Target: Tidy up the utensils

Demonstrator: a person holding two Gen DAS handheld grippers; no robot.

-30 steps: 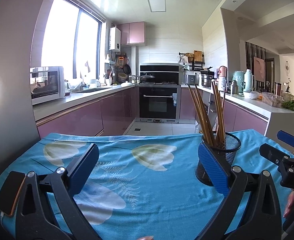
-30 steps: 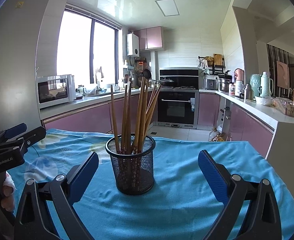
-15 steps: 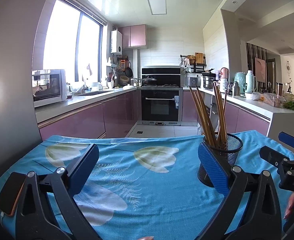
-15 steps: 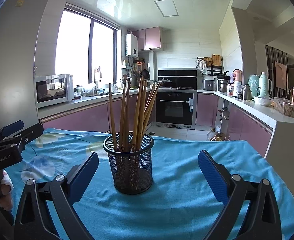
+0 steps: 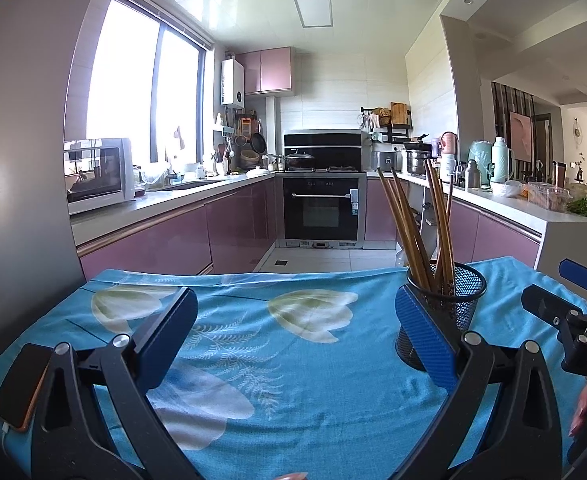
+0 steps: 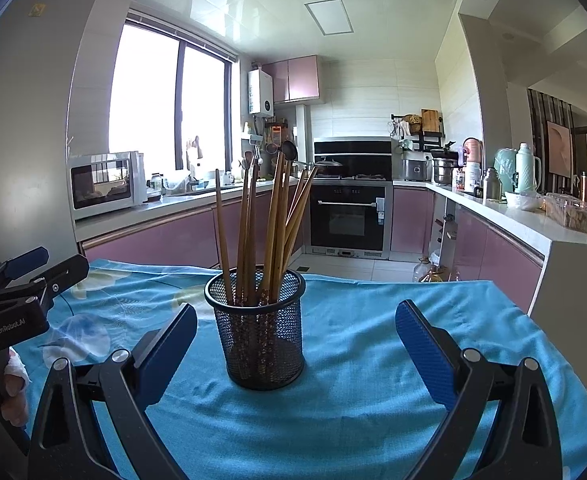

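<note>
The right gripper hung released, its jaws spread; the left gripper likewise. Just ahead of the right one stood the cup of chopsticks. A careless nudge might tip it, I judged.

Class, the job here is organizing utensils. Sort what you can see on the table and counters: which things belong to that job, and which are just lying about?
Belong to the job:
- chopsticks
- black mesh holder, standing on the blue tablecloth
- left gripper, open
- right gripper, open

Just lying about:
- phone at the table edge
- microwave
- thermos flask
</note>
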